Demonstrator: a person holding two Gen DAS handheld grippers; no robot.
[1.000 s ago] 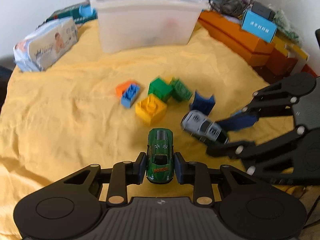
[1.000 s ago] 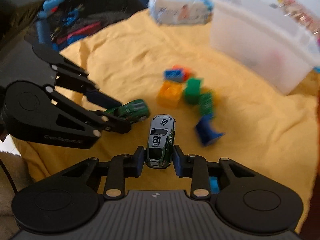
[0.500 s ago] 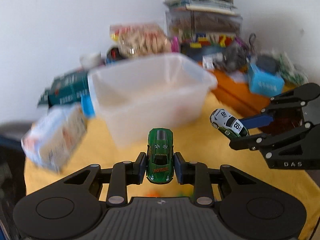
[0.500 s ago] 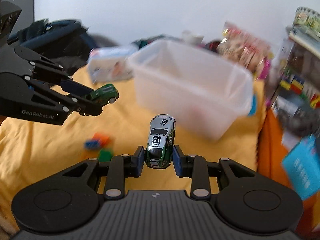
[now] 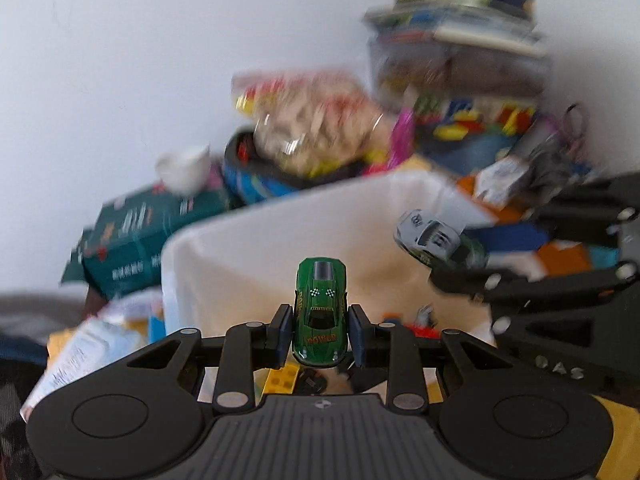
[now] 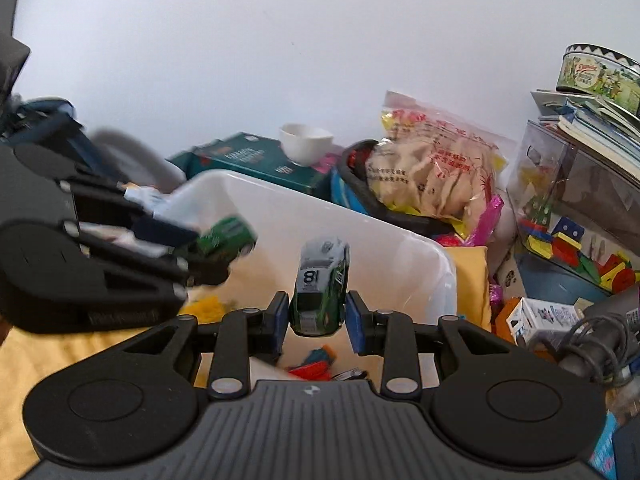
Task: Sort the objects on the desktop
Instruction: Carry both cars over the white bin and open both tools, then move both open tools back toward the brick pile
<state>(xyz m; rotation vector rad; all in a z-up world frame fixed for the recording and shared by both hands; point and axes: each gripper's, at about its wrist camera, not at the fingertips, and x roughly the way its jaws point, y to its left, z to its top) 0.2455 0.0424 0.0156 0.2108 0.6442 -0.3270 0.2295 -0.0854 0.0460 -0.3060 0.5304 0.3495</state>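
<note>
While left fingers (image 5: 320, 334) clench the green car (image 5: 320, 316), right fingers (image 6: 316, 320) grasp the silver car (image 6: 320, 284) numbered 8

Beyond your fingertips, against the white wall: a white bowl (image 6: 306, 143) sitting on a dark green box (image 6: 256, 162). To the right of your fingers, a clear snack bag (image 6: 434, 168) in a black basket (image 6: 394, 210). Farther right, a decorated round tin (image 6: 600, 74) atop stacked books (image 6: 592, 120), over a clear case of coloured blocks (image 6: 576, 240). Yellow cloth (image 6: 468, 276) lies under everything.
</note>
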